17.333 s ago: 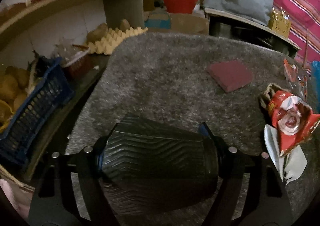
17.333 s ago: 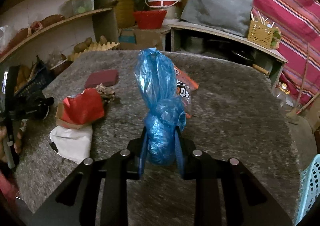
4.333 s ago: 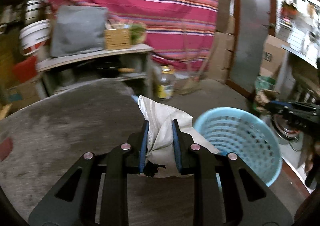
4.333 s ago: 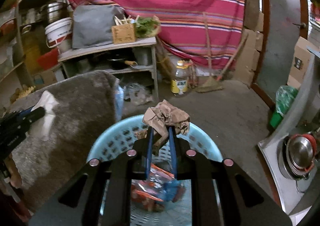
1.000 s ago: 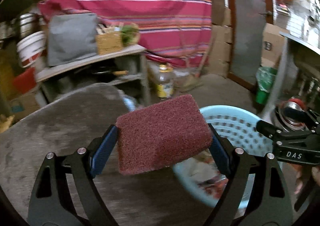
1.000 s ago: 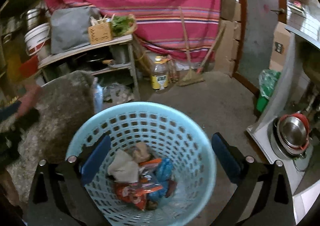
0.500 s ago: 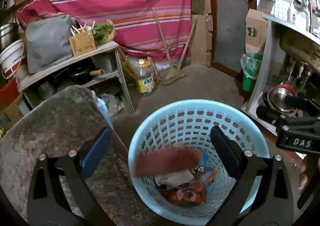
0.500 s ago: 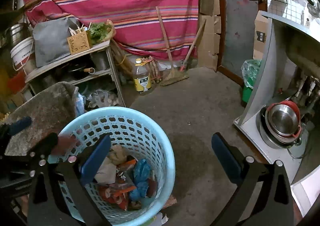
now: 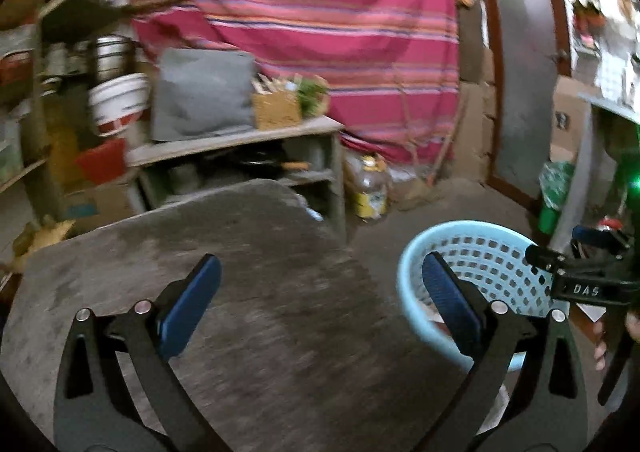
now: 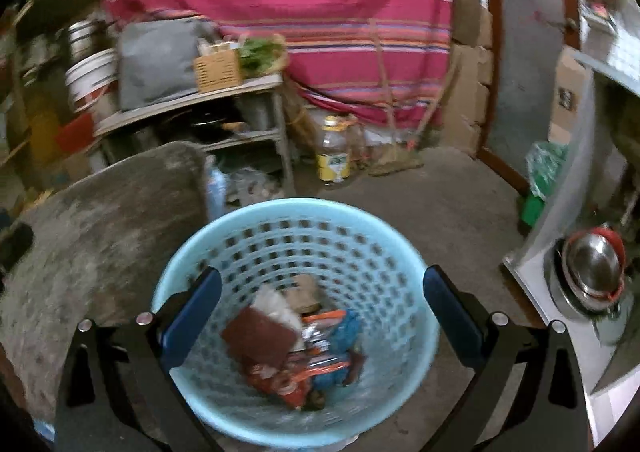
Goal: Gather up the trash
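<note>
Left gripper (image 9: 320, 284) gapes wide with nothing in it, over the grey worktop (image 9: 248, 252). Right gripper (image 10: 320, 296), equally wide and bare, hangs above the blue basket (image 10: 360, 228), where the trash (image 10: 296, 348) lies, red pad (image 10: 260, 340) uppermost.

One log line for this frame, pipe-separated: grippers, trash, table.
left gripper: open, empty, over grey table | right gripper: open, empty, above blue basket | maroon scouring pad: in basket with wrappers | table: no trash visible
</note>
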The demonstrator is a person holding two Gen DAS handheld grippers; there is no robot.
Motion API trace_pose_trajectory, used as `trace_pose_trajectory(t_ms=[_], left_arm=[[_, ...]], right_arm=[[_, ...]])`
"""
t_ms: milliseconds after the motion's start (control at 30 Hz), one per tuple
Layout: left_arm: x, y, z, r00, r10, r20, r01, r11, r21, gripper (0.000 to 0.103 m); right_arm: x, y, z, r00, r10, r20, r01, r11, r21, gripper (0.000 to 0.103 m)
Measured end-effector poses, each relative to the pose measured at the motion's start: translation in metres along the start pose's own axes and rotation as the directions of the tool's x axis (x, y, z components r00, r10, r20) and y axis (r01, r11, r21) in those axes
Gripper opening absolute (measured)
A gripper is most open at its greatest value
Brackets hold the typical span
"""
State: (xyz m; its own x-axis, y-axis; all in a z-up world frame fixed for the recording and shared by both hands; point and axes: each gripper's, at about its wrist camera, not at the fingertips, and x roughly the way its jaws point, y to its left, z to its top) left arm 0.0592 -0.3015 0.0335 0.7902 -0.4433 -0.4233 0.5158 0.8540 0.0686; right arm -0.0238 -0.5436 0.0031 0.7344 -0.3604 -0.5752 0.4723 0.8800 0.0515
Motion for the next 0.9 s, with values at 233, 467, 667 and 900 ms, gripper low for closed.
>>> trace_pose_trajectory(t_ms=[233, 467, 667, 900], left_arm=[[-0.084, 0.064, -0.039, 0.992, 0.106, 0.062, -0.100, 0.991, -0.088, 0.098], [-0.142, 0.104, -0.090, 0.983, 0.181, 0.042, -0.174, 0.975, -0.142, 0.098], [-0.154, 0.131, -0.118, 0.962, 0.272, 0.026, -0.266, 0.953, -0.143, 0.098], [-0.158, 0.156, -0.130, 0.941, 0.337, 0.025, -0.328, 0.928, -0.178, 0.098]], right_arm=[[-0.073, 0.064, -0.034, 0.986, 0.127, 0.109, -0.122, 0.991, -0.051, 0.099], [-0.105, 0.120, -0.079, 0.980, 0.160, 0.116, -0.147, 0.983, -0.109, 0.099], [-0.128, 0.155, -0.103, 0.972, 0.159, 0.173, -0.135, 0.980, -0.145, 0.099], [-0.134, 0.189, -0.109, 0.960, 0.189, 0.204, -0.152, 0.971, -0.185, 0.099]])
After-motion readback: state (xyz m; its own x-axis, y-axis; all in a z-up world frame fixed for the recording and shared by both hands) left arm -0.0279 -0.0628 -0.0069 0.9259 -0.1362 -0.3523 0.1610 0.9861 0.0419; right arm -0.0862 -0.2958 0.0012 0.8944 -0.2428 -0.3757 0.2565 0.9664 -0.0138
